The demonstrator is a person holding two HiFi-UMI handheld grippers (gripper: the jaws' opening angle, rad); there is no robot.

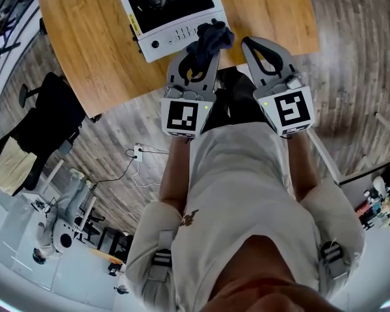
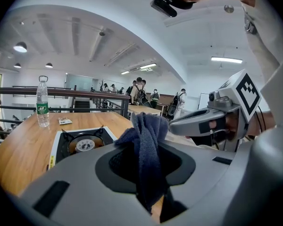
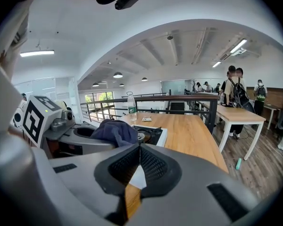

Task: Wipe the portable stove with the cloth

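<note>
We see our right gripper (image 3: 139, 154) at lower centre, jaws pressed together, empty. At centre left, the left gripper (image 3: 108, 144) pinches a dark blue cloth (image 3: 115, 130) before the portable stove (image 3: 152, 133).

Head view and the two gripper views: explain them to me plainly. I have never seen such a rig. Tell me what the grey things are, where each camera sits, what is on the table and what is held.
There is no robot here. A person stands at a wooden table and holds a grey two-jaw tool in each hand. The head view looks down from a camera on the person's head. Each gripper view comes from a camera riding on one tool and looks along that tool's jaws. On the table are a stove and a bottle. The left tool pinches a dark blue cloth and holds it by the stove's near corner. The right tool has its jaws together and holds nothing.
</note>
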